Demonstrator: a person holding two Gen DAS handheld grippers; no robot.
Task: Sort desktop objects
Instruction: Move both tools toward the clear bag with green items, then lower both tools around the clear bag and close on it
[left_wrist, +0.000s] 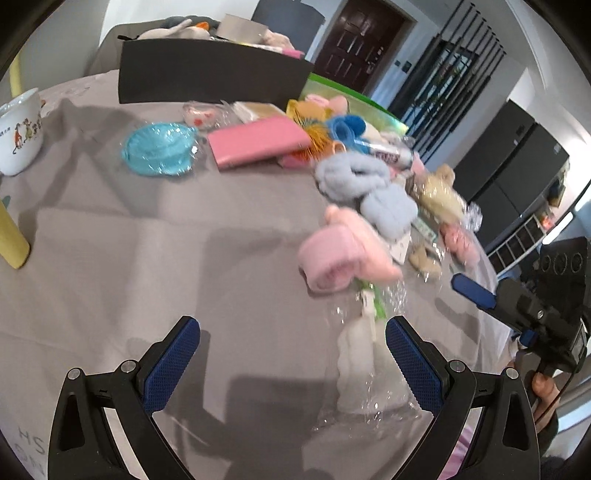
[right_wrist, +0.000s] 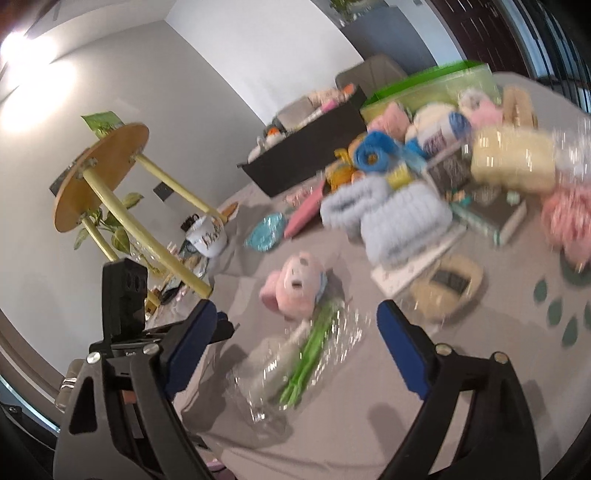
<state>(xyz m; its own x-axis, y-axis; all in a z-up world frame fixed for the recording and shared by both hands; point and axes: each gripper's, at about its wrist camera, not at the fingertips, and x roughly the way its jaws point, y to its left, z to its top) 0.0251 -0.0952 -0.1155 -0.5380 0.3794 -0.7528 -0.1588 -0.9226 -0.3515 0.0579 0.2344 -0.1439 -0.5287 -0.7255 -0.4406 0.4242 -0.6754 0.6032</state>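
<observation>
1. My left gripper (left_wrist: 293, 363): jaws wide open, holding nothing, low centre of the left view.
2. My right gripper (right_wrist: 295, 347): jaws also wide open and bare, low centre of the right view.
3. One pink plush toy (left_wrist: 341, 254), rolled soft body with a face, green stem, clear crinkly wrap trailing below it. Lies on the grey table (left_wrist: 147, 240), centre right in the left view, just above my left jaws.
4. Same toy in the right view sits centre frame, wrap running down between my jaws.
5. Pile at upper right: one pink wallet (left_wrist: 258, 142), two pale-blue knit pieces (left_wrist: 369, 184).
6. One teal wrapped dish (left_wrist: 159, 147), one white mug (left_wrist: 20, 131) at left edge.
7. One black bin (left_wrist: 207, 74), upper centre.
</observation>
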